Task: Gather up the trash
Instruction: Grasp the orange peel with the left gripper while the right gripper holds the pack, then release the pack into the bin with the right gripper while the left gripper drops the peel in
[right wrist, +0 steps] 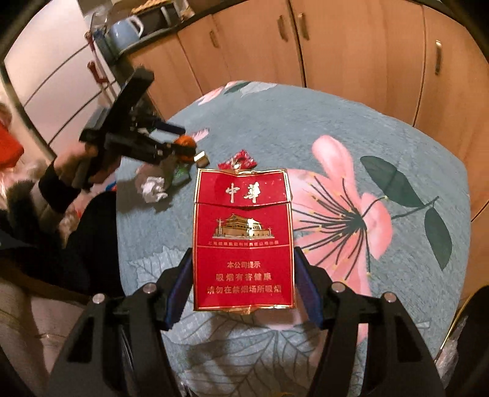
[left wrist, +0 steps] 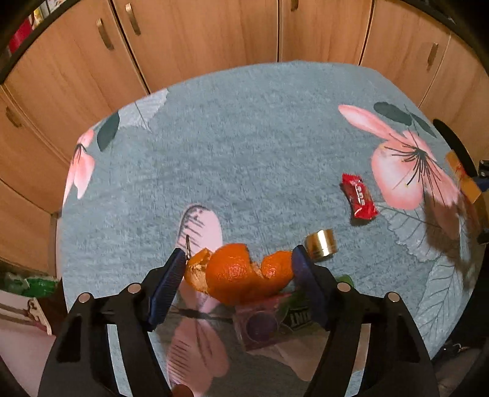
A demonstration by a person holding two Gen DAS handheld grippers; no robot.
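My left gripper (left wrist: 240, 259) is shut on an orange peel (left wrist: 238, 274) and holds it above the table; it also shows in the right wrist view (right wrist: 180, 143). My right gripper (right wrist: 243, 259) is shut on a red cigarette pack (right wrist: 243, 238), held upright above the table. A red candy wrapper (left wrist: 359, 195) and a gold cap (left wrist: 322, 245) lie on the blue flowered tablecloth (left wrist: 244, 137). A pink plastic case (left wrist: 259, 323) and a green mint packet (left wrist: 298, 314) lie under the left gripper. A crumpled white paper (right wrist: 154, 189) lies near them.
Wooden cabinets (left wrist: 214, 33) stand behind the table. A kettle (right wrist: 125, 29) sits on a counter at the far left in the right wrist view. The person's arm (right wrist: 52, 189) is at the table's left edge.
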